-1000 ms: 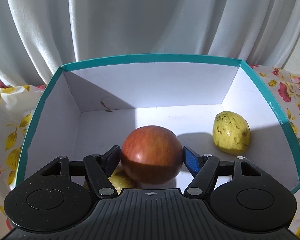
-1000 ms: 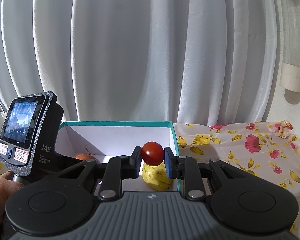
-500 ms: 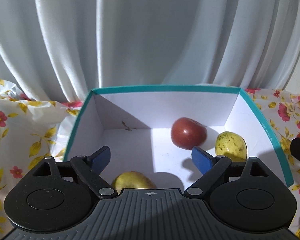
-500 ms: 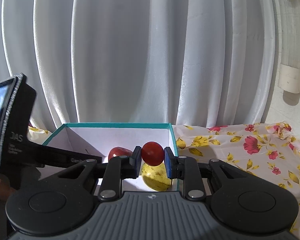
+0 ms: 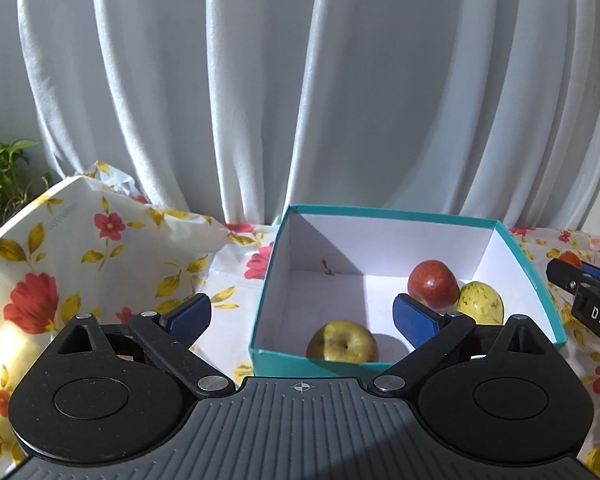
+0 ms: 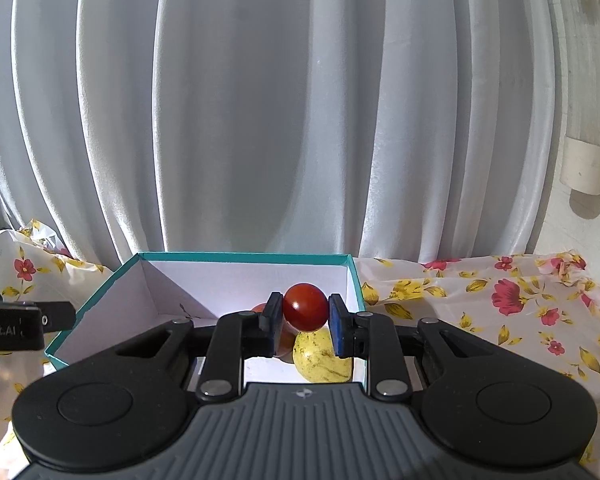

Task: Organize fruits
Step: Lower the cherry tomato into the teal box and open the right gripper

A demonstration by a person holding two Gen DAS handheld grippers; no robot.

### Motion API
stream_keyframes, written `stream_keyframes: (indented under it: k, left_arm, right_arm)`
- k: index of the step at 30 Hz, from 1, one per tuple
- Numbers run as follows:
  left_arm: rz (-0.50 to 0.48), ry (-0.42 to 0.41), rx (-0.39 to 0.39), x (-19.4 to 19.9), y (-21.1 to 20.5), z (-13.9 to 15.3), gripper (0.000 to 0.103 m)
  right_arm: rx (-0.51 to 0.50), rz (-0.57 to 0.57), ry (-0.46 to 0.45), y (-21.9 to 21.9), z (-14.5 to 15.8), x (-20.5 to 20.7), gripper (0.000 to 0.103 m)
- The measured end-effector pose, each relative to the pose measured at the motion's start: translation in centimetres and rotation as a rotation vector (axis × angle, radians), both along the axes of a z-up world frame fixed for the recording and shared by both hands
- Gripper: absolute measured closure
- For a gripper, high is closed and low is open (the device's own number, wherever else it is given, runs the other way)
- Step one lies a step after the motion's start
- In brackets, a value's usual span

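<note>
Across the lower middle of both views sits a square cardboard box (image 5: 532, 276) with a teal outer skin and rim and smooth matte white inner walls, resting on a glossy plastic tablecloth (image 5: 100, 256) printed with red flowers and yellow leaves. Seen from the left wrist, three fruits lie on the box floor: a shiny round red apple (image 5: 433, 282) toward the far right corner, touching a speckled yellow-green oval fruit (image 5: 482, 307) just right of it, and a dull, blemished yellow apple (image 5: 342, 341) against the near wall with its dimple facing the camera. The left gripper (image 5: 302, 316) has just been opening; its blue flat pads now stand wide apart with nothing between them, one over the cloth, one over the box. At the centre of the right wrist view, the right gripper (image 6: 305, 314) pinches a small, glossy red tomato (image 6: 304, 306) between its flat pads, above the box's near right part. Soft white pleated curtains (image 6: 260, 120) fill the upper frame.
</note>
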State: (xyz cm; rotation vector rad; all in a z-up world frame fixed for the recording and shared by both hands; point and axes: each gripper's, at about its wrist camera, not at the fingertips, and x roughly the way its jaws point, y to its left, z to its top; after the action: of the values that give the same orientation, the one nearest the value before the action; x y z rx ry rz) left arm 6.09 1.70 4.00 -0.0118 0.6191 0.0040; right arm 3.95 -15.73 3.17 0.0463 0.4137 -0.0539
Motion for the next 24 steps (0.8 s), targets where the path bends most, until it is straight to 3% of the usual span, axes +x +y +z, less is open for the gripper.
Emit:
stream_keyframes:
  k: [24]
  left_arm:
    - [0.108, 0.079, 0.035, -4.2, 4.0, -2.7, 0.003]
  right_arm:
    - [-0.011, -0.002, 0.077, 0.8, -2.9, 2.9, 0.08]
